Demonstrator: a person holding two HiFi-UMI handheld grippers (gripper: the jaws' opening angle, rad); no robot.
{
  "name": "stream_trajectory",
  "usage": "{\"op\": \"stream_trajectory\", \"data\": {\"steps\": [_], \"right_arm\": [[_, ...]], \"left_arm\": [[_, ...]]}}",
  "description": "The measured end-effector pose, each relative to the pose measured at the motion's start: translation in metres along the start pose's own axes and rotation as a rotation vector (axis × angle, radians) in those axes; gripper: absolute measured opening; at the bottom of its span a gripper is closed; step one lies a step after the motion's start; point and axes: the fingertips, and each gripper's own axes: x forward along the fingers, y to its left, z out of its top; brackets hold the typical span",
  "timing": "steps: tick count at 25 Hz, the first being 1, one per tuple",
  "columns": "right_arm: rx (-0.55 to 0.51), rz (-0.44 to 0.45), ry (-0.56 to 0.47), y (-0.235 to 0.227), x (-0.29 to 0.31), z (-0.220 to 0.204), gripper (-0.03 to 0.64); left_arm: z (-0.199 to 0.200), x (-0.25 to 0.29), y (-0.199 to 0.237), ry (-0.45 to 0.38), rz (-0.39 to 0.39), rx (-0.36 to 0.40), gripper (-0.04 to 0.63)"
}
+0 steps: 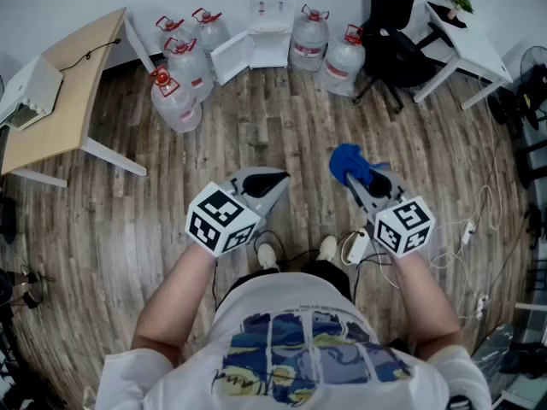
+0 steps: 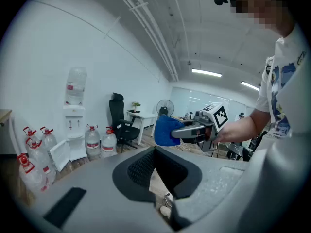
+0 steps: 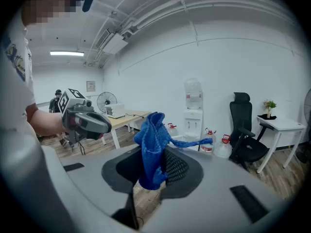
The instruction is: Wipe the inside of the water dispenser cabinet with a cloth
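Note:
The white water dispenser (image 1: pixel 270 15) stands against the far wall, its lower cabinet door (image 1: pixel 229 58) swung open to the left. I stand a few steps back from it. My right gripper (image 1: pixel 363 182) is shut on a blue cloth (image 1: pixel 349 164), which bunches up and hangs from the jaws in the right gripper view (image 3: pixel 151 144). My left gripper (image 1: pixel 275 180) is held level beside it, shut with nothing between the jaws (image 2: pixel 156 154). From the left gripper view the cloth (image 2: pixel 165 130) shows at the tip of the right gripper (image 2: pixel 181 130), with the dispenser (image 2: pixel 74 125) far off at left.
Several large water jugs (image 1: pixel 177 92) flank the dispenser on both sides. A wooden desk (image 1: pixel 60 101) stands at left; a black office chair (image 1: pixel 395 49) and white table (image 1: pixel 466 41) at right. Cables and a power strip (image 1: pixel 461 229) lie on the wood floor by my right side.

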Motion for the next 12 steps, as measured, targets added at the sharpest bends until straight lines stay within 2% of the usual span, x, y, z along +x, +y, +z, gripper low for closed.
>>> {"op": "stream_trajectory", "data": {"steps": [7, 12], "right_arm": [[0.007, -0.003, 0.014, 0.011, 0.010, -0.010, 0.087], [0.031, -0.006, 0.022, -0.007, 0.026, -0.012, 0.087]], "left_arm": [[-0.011, 0.001, 0.000, 0.004, -0.029, -0.031, -0.002], [-0.005, 0.021, 0.017, 0.013, -0.029, -0.034, -0.002]]}}
